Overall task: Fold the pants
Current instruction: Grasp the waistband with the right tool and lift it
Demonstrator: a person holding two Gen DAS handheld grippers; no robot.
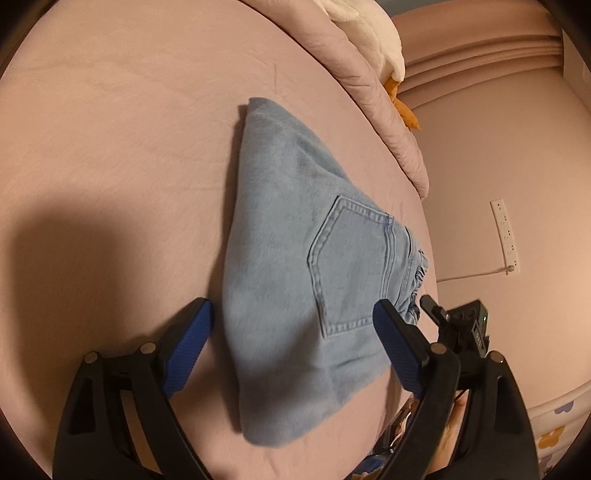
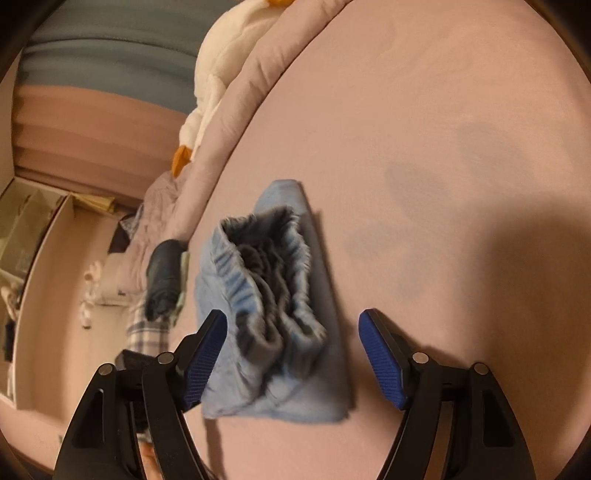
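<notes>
Light blue denim pants [image 1: 295,258] lie folded into a compact bundle on the pink bed sheet [image 1: 110,147], back pocket facing up. In the right wrist view the pants [image 2: 273,295] show their gathered elastic waistband toward the camera. My left gripper [image 1: 293,314] is open, hovering over the near end of the bundle with its blue pads on either side, holding nothing. My right gripper [image 2: 291,325] is open and empty, straddling the waistband end. The tip of the other gripper [image 1: 458,325] shows at the pants' right edge in the left wrist view.
A rolled pink quilt [image 1: 376,92] with a white plush duck [image 1: 373,33] lies along the far side of the bed. The bed edge runs just right of the pants [image 1: 428,236]. Dark clothing and a plaid cloth [image 2: 162,280] lie beyond the bed edge.
</notes>
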